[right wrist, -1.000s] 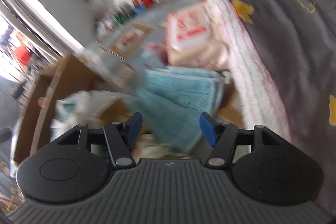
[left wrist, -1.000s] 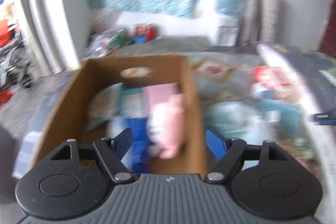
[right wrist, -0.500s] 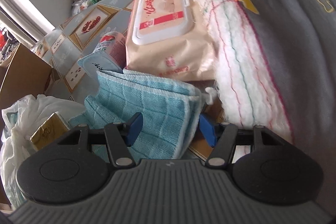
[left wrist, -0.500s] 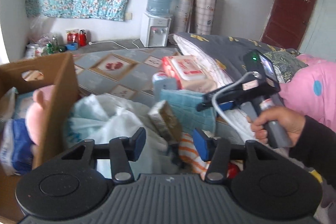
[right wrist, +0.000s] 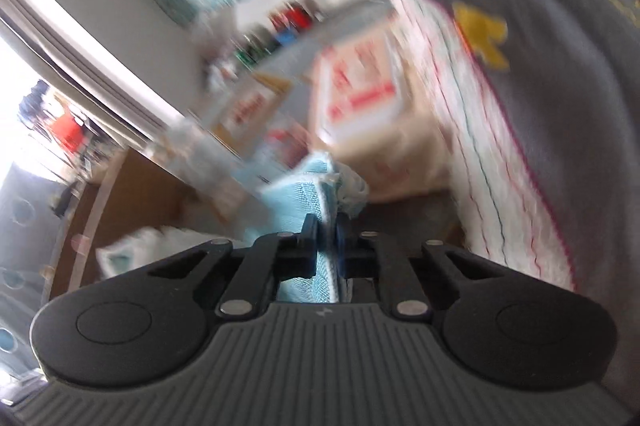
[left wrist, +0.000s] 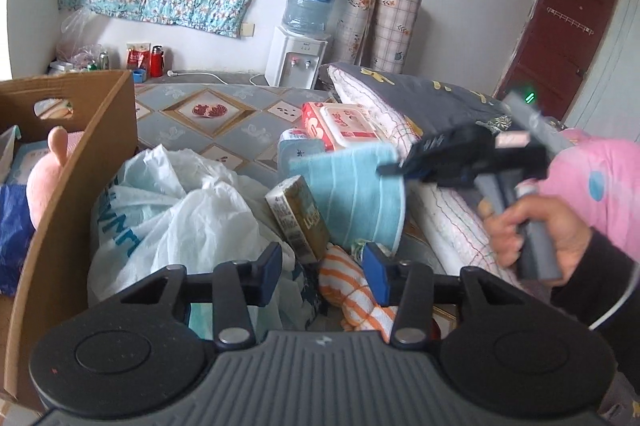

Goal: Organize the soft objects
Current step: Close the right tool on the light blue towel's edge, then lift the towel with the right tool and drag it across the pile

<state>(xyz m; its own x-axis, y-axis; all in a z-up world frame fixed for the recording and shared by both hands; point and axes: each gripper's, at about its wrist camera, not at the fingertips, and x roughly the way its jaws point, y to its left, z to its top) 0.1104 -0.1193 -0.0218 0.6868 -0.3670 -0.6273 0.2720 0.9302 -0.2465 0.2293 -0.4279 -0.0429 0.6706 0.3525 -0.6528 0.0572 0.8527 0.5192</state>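
A folded light blue towel (left wrist: 356, 194) hangs lifted over the pile on the floor. My right gripper (right wrist: 326, 226) is shut on the towel (right wrist: 304, 194); in the left wrist view that gripper (left wrist: 394, 168) pinches its upper right edge. My left gripper (left wrist: 324, 270) hovers low over the pile and its jaws are closing. An orange-striped cloth (left wrist: 352, 290) lies between and below its fingers, with the pads apart from it. A brown carton (left wrist: 298, 222) leans just beyond the jaws. A pink plush toy (left wrist: 44, 162) sits in the cardboard box (left wrist: 100, 154) at the left.
A crumpled white plastic bag (left wrist: 180, 210) lies between the box and the carton. A wet-wipes pack (left wrist: 344, 122) and a small tissue pack (left wrist: 300, 142) sit behind the towel. The bed's quilt edge (left wrist: 440, 218) borders the right. A hand (left wrist: 532, 230) holds the right gripper.
My left gripper swung right from over the box to the pile and narrowed its jaws. My right gripper shut on the blue towel and raised it.
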